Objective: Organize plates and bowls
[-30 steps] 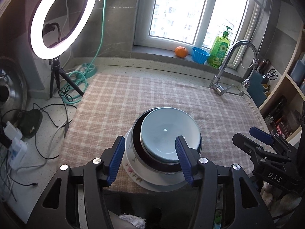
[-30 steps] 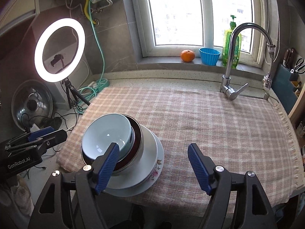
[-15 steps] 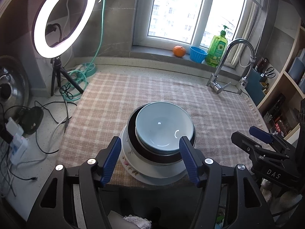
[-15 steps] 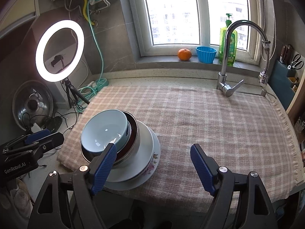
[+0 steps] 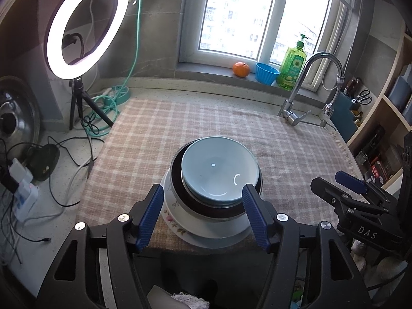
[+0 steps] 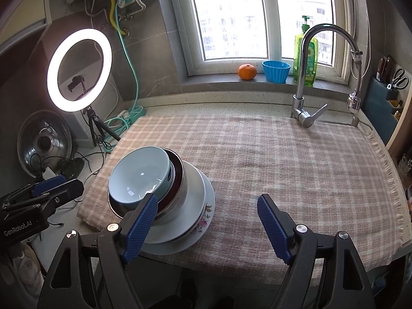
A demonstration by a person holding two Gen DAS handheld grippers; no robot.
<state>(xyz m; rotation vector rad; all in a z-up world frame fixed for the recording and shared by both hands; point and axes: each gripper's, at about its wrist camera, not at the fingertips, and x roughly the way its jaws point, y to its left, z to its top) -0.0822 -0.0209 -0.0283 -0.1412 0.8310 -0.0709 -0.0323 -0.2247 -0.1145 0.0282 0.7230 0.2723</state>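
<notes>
A pale blue bowl [image 5: 219, 171] sits in a dark steel-rimmed bowl [image 5: 180, 193], on white plates with a floral-rimmed plate [image 5: 172, 215] lowest, near the front edge of the checked cloth [image 5: 159, 134]. My left gripper [image 5: 203, 213] is open and empty, its jaws on either side of the stack's near part, above it. In the right wrist view the stack's blue bowl [image 6: 139, 175] is at the left; my right gripper [image 6: 207, 228] is open and empty to the stack's right, its left finger [image 6: 140, 225] in front of the plates [image 6: 190, 206].
A ring light on a tripod [image 5: 85, 23], cables and a pot lid [image 5: 15, 118] stand at the left. A faucet [image 6: 309, 77] rises at the back right. An orange [image 6: 247, 72], blue cup [image 6: 275, 71] and green soap bottle [image 6: 306, 59] sit on the windowsill.
My left gripper's jaws have opened wider and drawn back from the blue bowl. The right gripper has drifted slightly back. The stack has not moved.
</notes>
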